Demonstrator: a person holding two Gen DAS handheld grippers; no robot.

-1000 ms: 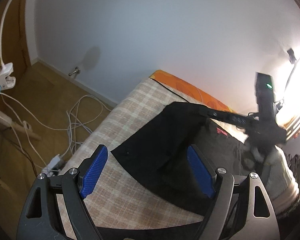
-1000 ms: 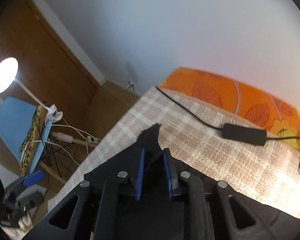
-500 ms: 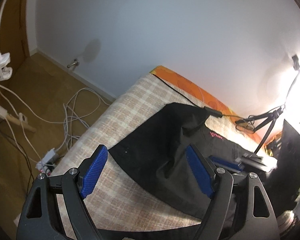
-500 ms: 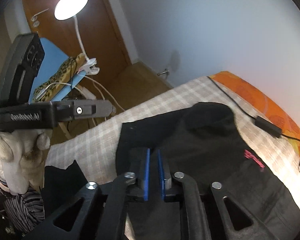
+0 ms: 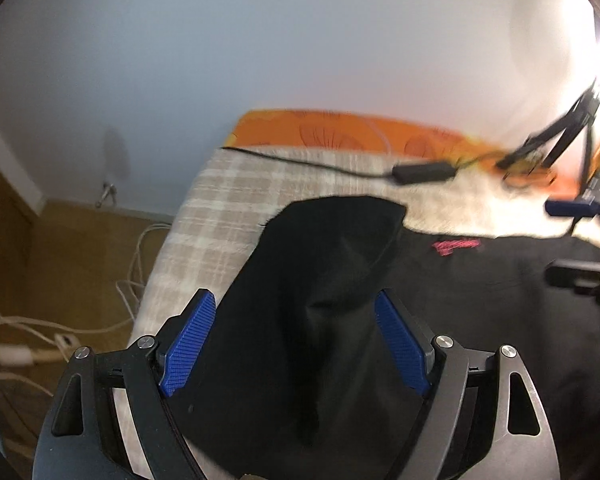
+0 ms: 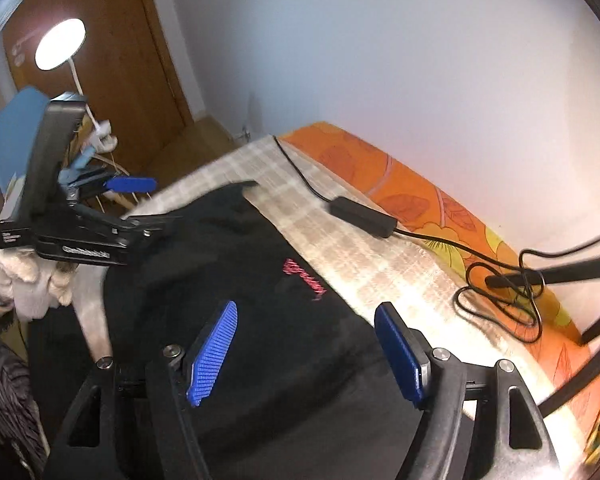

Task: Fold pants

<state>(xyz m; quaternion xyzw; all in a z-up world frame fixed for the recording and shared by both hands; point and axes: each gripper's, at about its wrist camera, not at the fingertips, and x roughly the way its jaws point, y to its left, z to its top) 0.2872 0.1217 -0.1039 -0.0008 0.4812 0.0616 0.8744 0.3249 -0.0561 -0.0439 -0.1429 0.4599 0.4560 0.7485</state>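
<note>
With my right gripper [image 6: 306, 354] jaws opening and my left gripper [image 5: 296, 346] jaws wide, both gripping nothing, the raised fold of the black pants [image 5: 480, 300] may slump on the bed [image 5: 220, 208]

One pants [image 5: 340, 280] (black), two grippers, one lamp [image 6: 60, 43].

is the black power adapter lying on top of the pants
No, the black power adapter lies on the checked blanket beside the orange cover, clear of the black pants.
</note>
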